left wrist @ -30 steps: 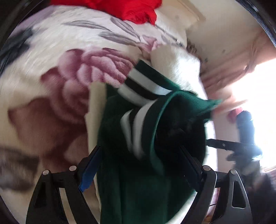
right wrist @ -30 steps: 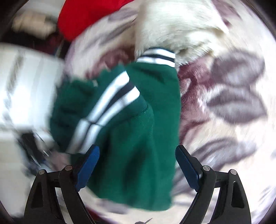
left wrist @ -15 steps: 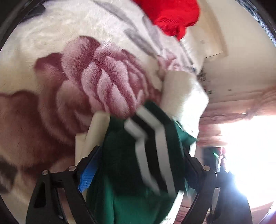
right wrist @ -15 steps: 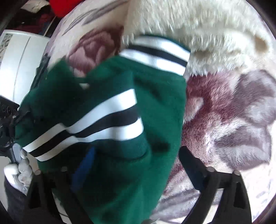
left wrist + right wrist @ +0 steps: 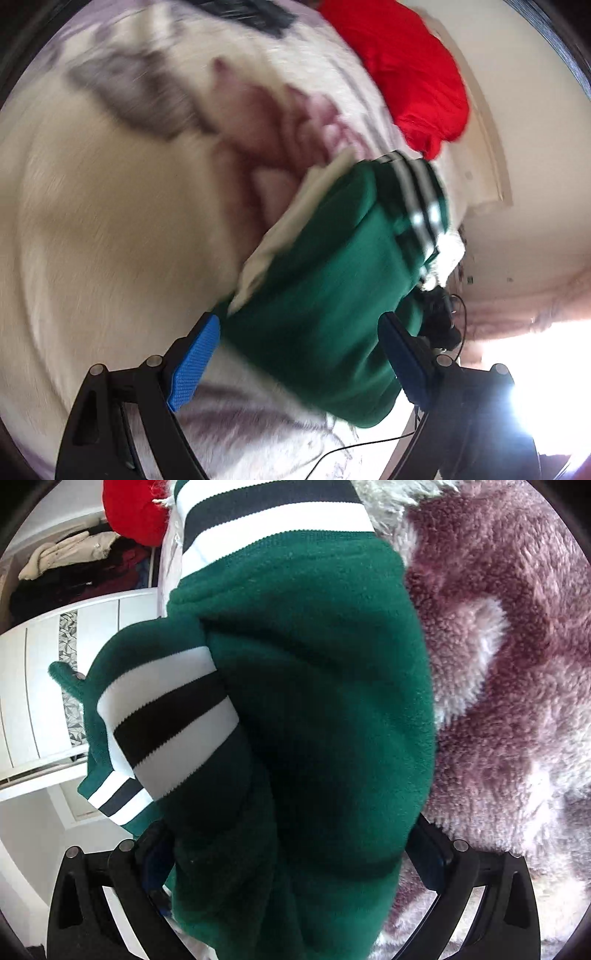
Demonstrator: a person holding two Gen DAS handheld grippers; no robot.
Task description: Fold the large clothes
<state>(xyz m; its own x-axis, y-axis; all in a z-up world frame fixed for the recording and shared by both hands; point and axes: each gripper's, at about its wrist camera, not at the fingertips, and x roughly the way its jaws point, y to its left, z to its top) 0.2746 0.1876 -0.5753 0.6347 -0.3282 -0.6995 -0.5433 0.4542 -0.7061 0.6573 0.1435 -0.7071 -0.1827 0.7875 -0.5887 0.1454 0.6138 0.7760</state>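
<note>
So the floral blanket [image 5: 517, 664] is seen behind everything. The green sweater [image 5: 314, 701] is bunched centre frame between the right gripper [image 5: 291, 853], whose jaws have just been widening; pad contact is hidden. The left gripper [image 5: 299, 354] is spread around it, grip blurred. The red garment [image 5: 413, 74] has shifted right.
</note>
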